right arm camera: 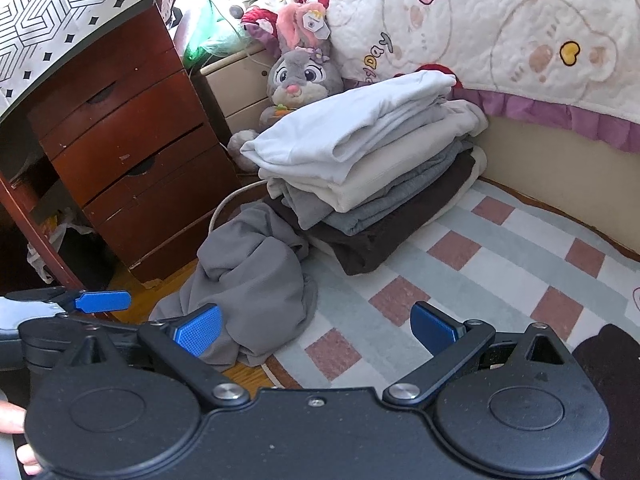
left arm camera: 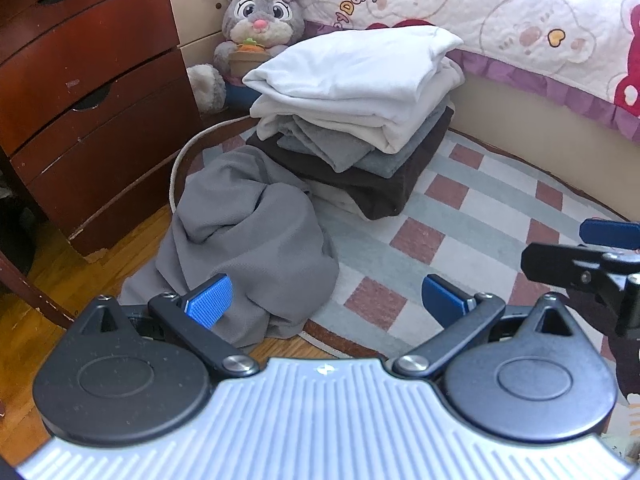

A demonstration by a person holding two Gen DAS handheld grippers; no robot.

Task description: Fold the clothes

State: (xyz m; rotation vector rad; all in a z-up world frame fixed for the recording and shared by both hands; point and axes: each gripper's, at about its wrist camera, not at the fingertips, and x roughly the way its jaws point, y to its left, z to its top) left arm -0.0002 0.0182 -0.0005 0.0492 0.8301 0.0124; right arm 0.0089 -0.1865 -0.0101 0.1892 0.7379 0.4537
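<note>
Both grippers, left (left arm camera: pixel 326 300) and right (right arm camera: pixel 316 330), hover spread above crumpled grey garment (left arm camera: pixel 244 236)

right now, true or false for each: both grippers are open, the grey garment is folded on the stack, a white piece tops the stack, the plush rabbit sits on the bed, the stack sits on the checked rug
1. Both the left gripper and the right gripper are open. True.
2. The grey garment is folded on the stack. False: it lies crumpled on the floor beside the stack.
3. A white piece tops the stack. True.
4. The plush rabbit sits on the bed. False: it sits on the floor behind the stack.
5. The stack sits on the checked rug. True.
</note>
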